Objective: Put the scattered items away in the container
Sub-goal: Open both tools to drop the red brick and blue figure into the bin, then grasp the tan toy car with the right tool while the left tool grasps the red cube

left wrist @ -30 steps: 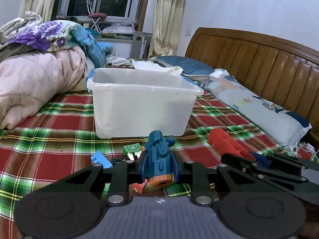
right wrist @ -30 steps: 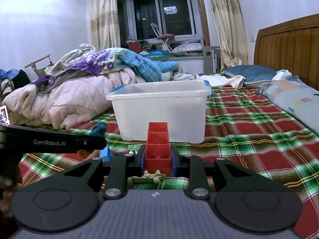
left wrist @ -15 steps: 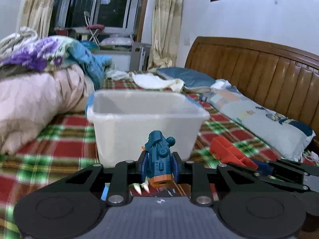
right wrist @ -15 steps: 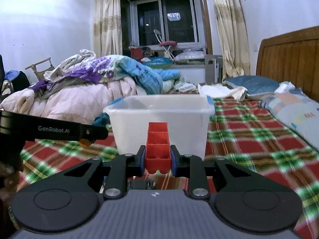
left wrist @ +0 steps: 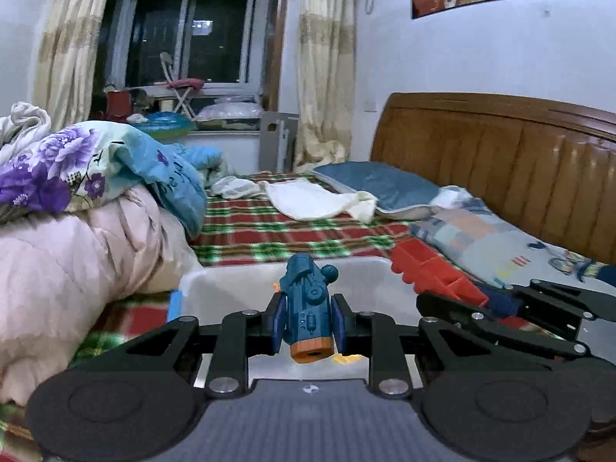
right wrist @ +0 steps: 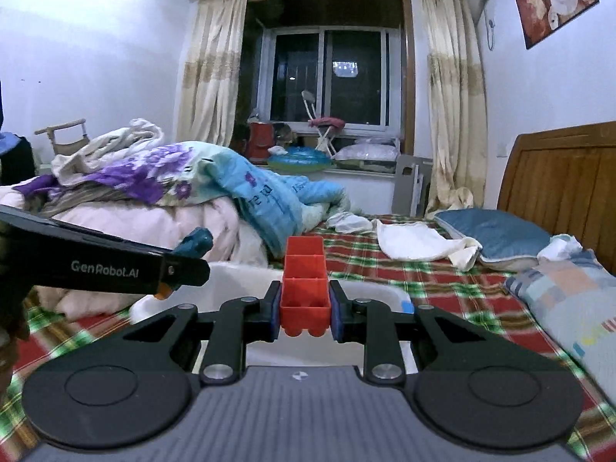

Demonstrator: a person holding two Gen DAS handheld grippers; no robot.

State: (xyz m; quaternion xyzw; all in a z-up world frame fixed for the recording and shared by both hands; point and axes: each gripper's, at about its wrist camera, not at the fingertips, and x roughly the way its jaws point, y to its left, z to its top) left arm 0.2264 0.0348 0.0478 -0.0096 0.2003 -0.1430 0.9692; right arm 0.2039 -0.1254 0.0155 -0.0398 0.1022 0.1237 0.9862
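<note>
Left wrist view: blue toy [left wrist: 307, 300] with orange end, pinched by left gripper [left wrist: 307, 317] above white container [left wrist: 215, 283]. Red block [right wrist: 306, 288], open-celled, clamped in right gripper [right wrist: 305, 310] over the same container, on plaid bedspread [right wrist: 442, 281].

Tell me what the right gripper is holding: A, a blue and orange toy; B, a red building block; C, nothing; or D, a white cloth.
B: in the right wrist view, the right gripper is clamped shut on a red building block, while the blue and orange toy sits in the left gripper.
</note>
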